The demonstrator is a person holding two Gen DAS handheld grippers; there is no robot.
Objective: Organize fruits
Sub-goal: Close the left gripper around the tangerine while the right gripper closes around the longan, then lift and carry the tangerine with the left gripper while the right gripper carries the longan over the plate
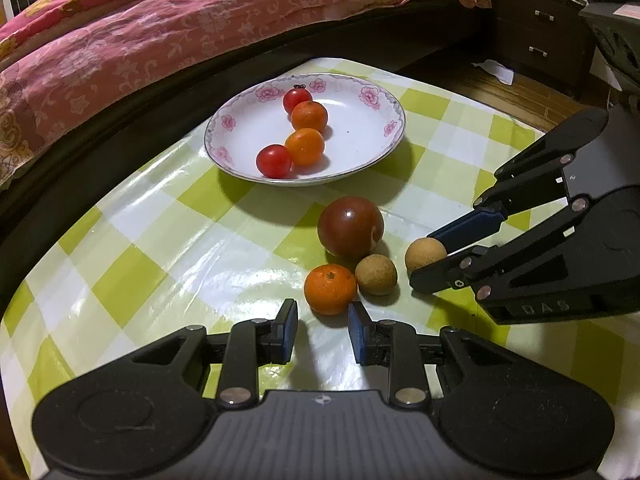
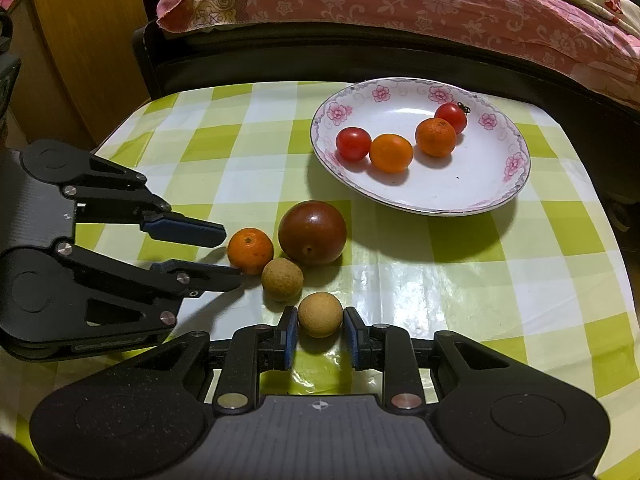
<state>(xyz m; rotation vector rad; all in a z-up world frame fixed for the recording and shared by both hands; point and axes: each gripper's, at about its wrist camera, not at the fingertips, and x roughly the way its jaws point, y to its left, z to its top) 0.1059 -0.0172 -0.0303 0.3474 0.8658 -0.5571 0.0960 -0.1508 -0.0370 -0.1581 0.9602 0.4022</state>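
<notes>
Left wrist view: a table (image 1: pixel 132 240) under a glossy green-and-white checked cloth stands against a bed (image 1: pixel 140 32) with a pink floral quilt; a dark nightstand (image 1: pixel 540 28) stands at upper right. A flowered plate (image 1: pixel 360 92) holds two tomatoes (image 1: pixel 274 161) and two oranges (image 1: pixel 305 147). On the cloth lie a plum (image 1: pixel 350 227), a third orange (image 1: pixel 330 289) and a longan (image 1: pixel 376 274). The left tool (image 1: pixel 322 330) is open, its right fingertip just beside that orange. The right tool (image 1: pixel 424 258) enters from the right, its fingers either side of a second longan (image 1: pixel 425 254).

Right wrist view: a wooden cabinet (image 2: pixel 80 40) appears at upper left. The right tool (image 2: pixel 320 334) brackets the longan (image 2: pixel 320 314); firm contact cannot be told. The left tool (image 2: pixel 230 254) is seen side-on, open, fingertips at the orange (image 2: pixel 250 250).
</notes>
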